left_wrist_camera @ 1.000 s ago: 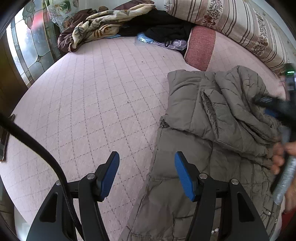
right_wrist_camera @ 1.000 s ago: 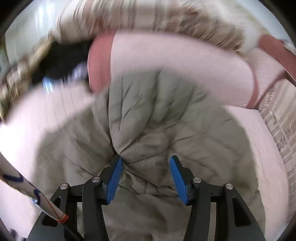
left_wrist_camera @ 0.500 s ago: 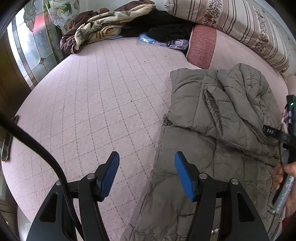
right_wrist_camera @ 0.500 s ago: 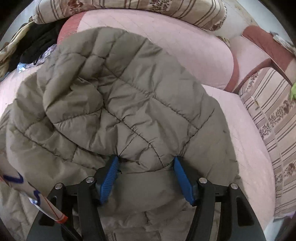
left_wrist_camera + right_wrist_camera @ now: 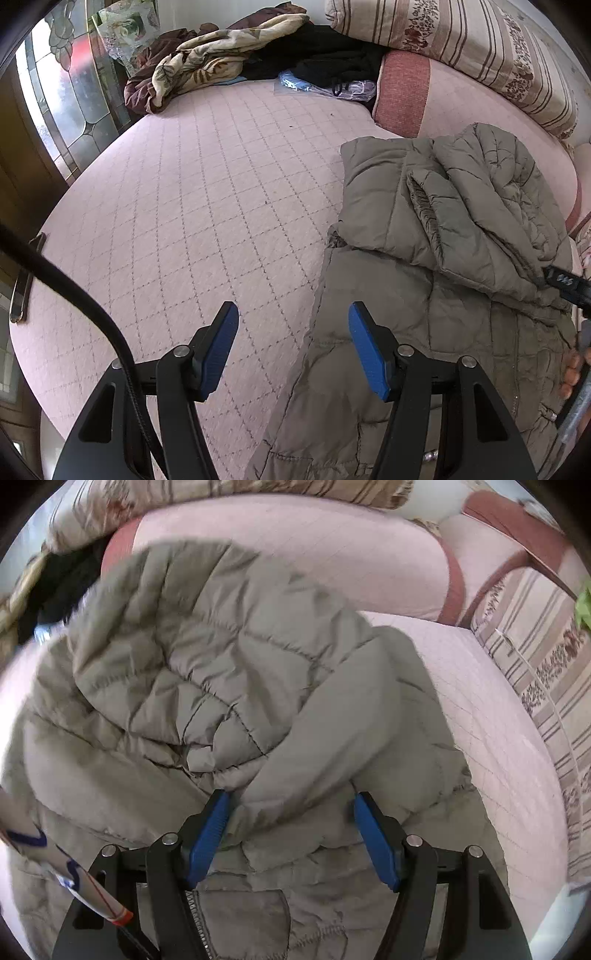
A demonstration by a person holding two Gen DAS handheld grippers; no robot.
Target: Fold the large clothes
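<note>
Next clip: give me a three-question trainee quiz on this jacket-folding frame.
1. True or false: the left gripper holds the jacket.
2. Which gripper has jacket fabric between its fingers: A left, B right?
3. Fill in: the jacket lies on a pink quilted ____.

Key: 1 false, it hangs open over the jacket's edge. 2 B; its jaws are opening, letting go of the fold. 3 bed.
</note>
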